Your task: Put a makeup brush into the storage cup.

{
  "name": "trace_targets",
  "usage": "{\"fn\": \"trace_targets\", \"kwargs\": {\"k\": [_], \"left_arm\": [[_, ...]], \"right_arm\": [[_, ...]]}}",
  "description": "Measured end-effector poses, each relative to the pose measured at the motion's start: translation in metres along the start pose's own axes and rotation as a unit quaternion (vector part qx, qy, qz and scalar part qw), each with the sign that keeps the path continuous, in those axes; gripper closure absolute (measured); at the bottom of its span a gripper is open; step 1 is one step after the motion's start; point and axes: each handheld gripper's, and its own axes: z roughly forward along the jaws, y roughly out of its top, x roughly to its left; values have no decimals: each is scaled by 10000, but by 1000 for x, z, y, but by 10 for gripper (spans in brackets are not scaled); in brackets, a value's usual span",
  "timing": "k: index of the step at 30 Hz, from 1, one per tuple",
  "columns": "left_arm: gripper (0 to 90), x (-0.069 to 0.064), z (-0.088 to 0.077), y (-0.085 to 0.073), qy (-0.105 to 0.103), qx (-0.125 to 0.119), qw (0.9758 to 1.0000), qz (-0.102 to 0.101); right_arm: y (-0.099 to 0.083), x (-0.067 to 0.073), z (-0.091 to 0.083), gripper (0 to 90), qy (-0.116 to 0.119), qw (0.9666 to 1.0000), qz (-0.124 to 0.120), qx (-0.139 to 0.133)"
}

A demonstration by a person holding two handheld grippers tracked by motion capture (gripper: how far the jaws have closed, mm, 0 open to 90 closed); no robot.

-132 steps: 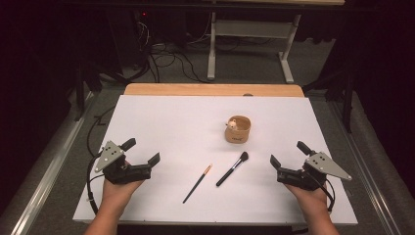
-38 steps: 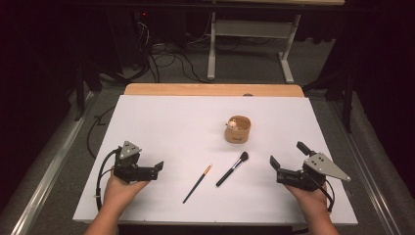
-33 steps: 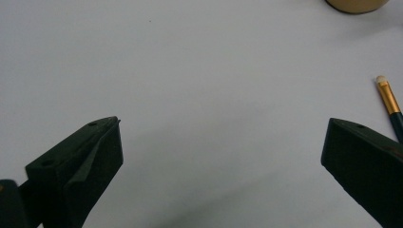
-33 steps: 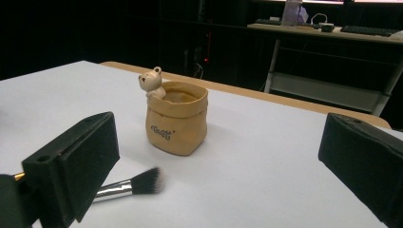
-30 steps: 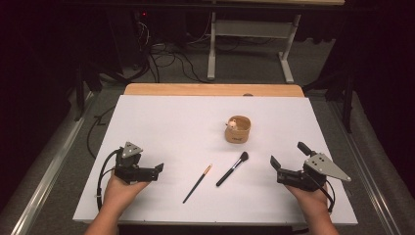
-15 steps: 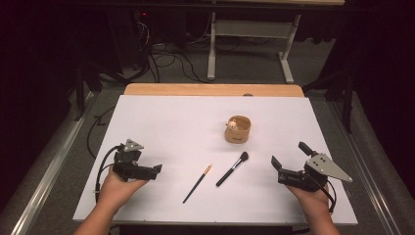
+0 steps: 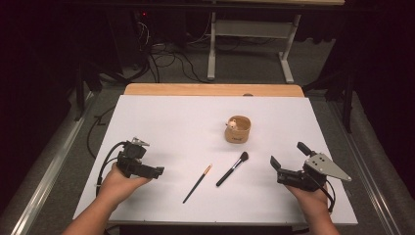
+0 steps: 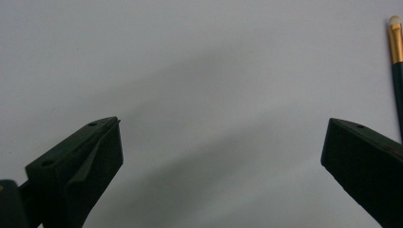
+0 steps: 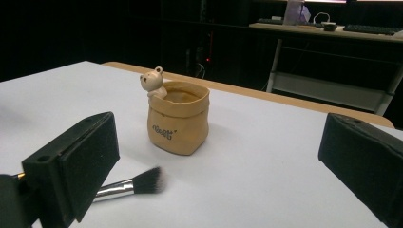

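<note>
A white sheet covers the wooden table [image 7: 210,89], with a dim room of cables and a metal desk frame beyond it. At about seven o'clock on the sheet the left gripper [image 7: 157,172] sits low in a hand, its jaws spread wide with bare white surface between them, pointing toward three o'clock. Just beyond it lies the thin dark brush with a gold ferrule and pale tip [image 7: 197,183], apart from the jaws; it shows at the right edge of the left gripper view. Beside that, toward centre, rests the black powder brush with a silver ferrule [image 7: 232,168]. At four o'clock the right gripper [image 7: 274,166] is also held gaping, aimed at the tan sack-shaped ceramic cup with a little bear on its rim [image 7: 238,129], well apart.
</note>
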Motion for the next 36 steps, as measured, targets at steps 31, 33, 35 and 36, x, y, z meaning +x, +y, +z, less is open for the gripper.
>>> {"fn": "trace_targets", "kwargs": {"k": [31, 33, 35, 36], "left_arm": [[6, -26, 23, 16, -71, 1981, 9796, 326], [6, -28, 23, 16, -94, 2031, 9786, 314], [6, -32, 22, 18, -136, 2074, 9776, 336], [6, -34, 19, 21, -186, 2053, 9780, 329]], "right_arm": [[0, 1, 1, 14, 68, 9999, 82, -11], [0, 1, 1, 14, 86, 10000, 33, -18], [0, 2, 1, 14, 84, 9999, 65, -5], [0, 2, 2, 14, 74, 9999, 79, 1]]}}
